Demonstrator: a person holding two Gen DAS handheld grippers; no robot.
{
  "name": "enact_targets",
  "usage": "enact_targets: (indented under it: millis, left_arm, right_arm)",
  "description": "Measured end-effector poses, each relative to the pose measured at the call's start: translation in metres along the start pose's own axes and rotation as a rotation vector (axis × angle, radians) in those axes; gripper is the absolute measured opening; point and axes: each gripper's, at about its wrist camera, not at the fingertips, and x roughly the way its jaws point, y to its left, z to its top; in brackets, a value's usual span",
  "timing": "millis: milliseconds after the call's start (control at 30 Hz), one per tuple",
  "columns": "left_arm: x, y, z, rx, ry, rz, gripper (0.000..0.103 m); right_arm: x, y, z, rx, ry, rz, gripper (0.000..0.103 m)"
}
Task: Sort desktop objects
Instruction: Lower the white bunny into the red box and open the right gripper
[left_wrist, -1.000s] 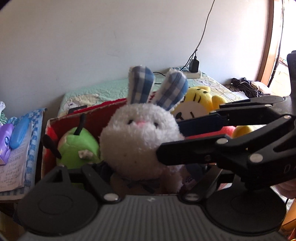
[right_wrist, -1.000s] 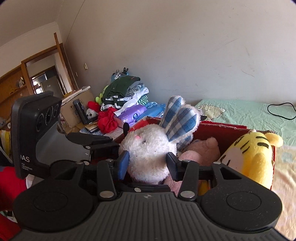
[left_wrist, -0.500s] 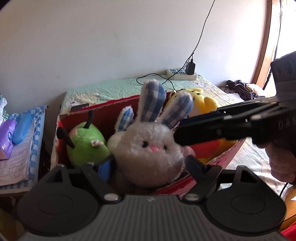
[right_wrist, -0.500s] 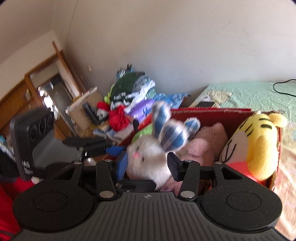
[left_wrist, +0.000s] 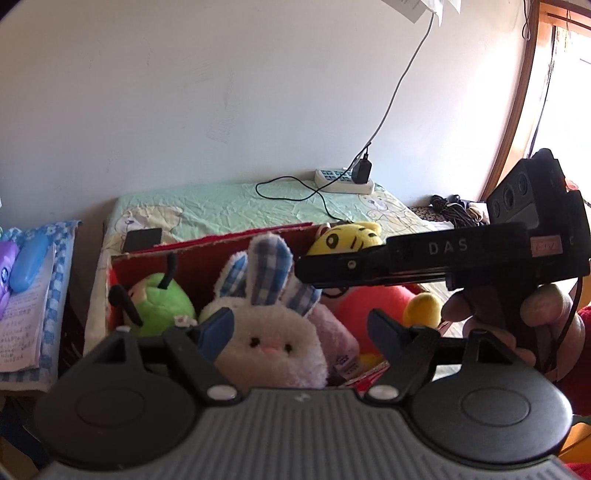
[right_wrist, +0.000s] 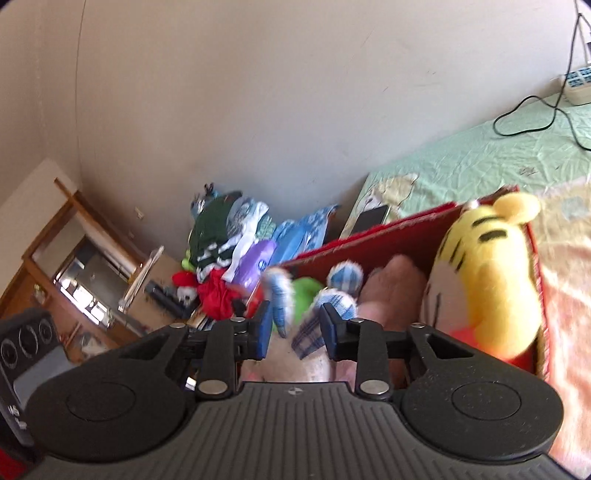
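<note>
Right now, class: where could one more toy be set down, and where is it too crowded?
Free: the green bedsheet between the red box and the power strip, beside the phone. Crowded: the box itself, packed with white rabbit, green plush and yellow tiger.

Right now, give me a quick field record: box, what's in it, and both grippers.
box: red box, open top, on the bed
contents: white bunny, green plush, yellow tiger, pink plush
bunny: in the box, face toward the left camera, checked ears up
left gripper: open, fingers either side of the bunny, not pressing it
right gripper: open over the bunny's ears
near the box: phone, power strip
</note>
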Motion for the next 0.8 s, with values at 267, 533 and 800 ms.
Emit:
enact_targets:
  millis: [267,533,800]
  left_arm:
    - [0.02,0.003,-0.021,-0.01,0.082,-0.003,0.082]
    - [0.026,0.003,-0.026,-0.01,0.095,-0.013,0.089]
    - [0.002,0.003,-0.004,-0.023,0.08,0.048,0.097]
  right_arm:
    - [0.017,0.007,-0.018,-0.017,0.09,-0.013,0.027]
    - [0.015,0.01,-0.02,-0.008,0.123,-0.05,0.027]
    - [-0.022,0.027,-0.011,-0.006,0.013,-0.269,0.027]
